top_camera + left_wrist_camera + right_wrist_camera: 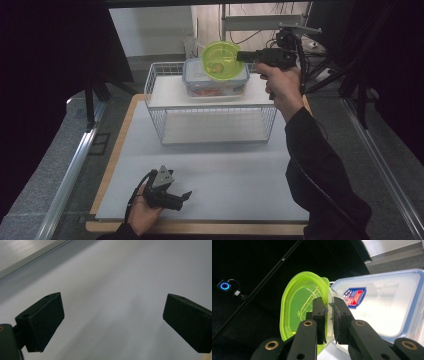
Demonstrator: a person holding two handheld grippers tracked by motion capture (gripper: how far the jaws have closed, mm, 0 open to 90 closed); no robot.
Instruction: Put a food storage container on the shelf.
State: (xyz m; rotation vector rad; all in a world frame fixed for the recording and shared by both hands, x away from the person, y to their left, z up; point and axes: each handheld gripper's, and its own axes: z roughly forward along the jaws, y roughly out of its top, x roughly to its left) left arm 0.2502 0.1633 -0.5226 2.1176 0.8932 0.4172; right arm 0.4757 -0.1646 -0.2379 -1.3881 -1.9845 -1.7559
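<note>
Where stuff sits around the wire rack (210, 112)

My lidded box (216, 80) is on top of it, bowl (221, 60) held just above, left gripper (167, 196) well in front.

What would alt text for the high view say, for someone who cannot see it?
The right gripper holds a green bowl tilted above a clear lidded box on a white wire shelf. The left gripper rests open on the grey table.
</note>
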